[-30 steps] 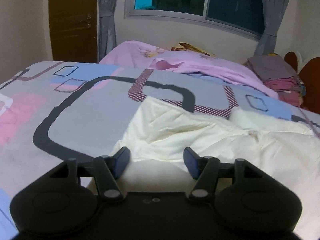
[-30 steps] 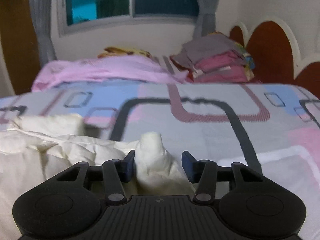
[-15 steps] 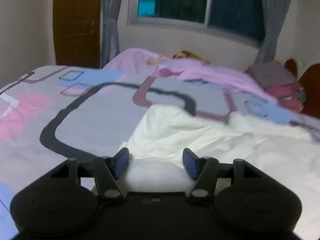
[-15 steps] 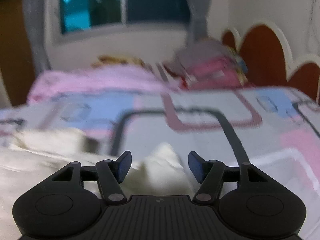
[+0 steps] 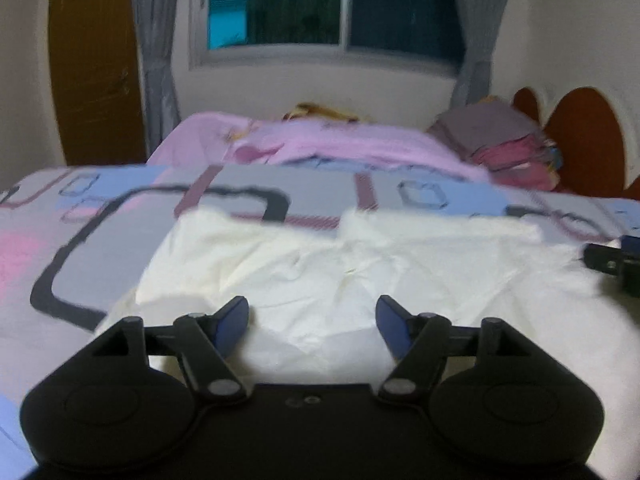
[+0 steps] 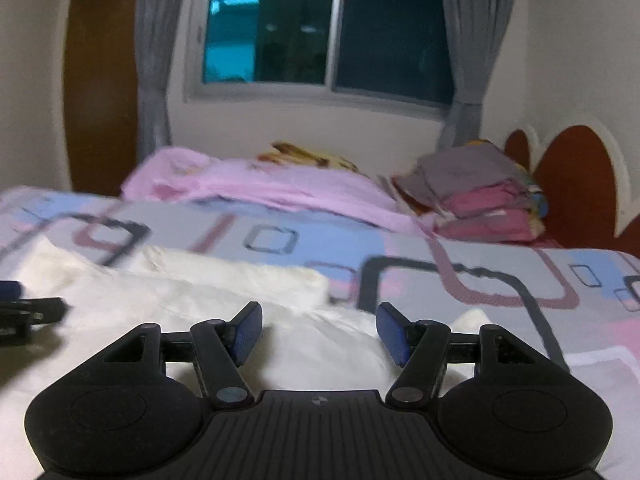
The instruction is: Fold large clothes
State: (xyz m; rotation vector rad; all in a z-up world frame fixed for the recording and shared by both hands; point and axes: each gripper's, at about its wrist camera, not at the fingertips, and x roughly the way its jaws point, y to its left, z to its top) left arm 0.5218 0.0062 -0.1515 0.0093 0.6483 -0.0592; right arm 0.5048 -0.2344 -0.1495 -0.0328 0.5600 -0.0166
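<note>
I can read no brand, label or writing anywhere. The cream garment (image 5: 360, 264) lies crumpled on the bed (image 5: 100, 240), on its sheet with grey, pink and blue squares; its cloth is creased and its far edge is uneven. My left gripper (image 5: 312, 322) has its jaws spread, and they have just been opening, with only cloth lying under them. My right gripper (image 6: 319, 328) also has spread jaws that have just opened, above the garment, pinching nothing.

Right tongs (image 5: 618, 262) cut off at frame edge; bedding (image 5: 328, 148) blurred.
</note>
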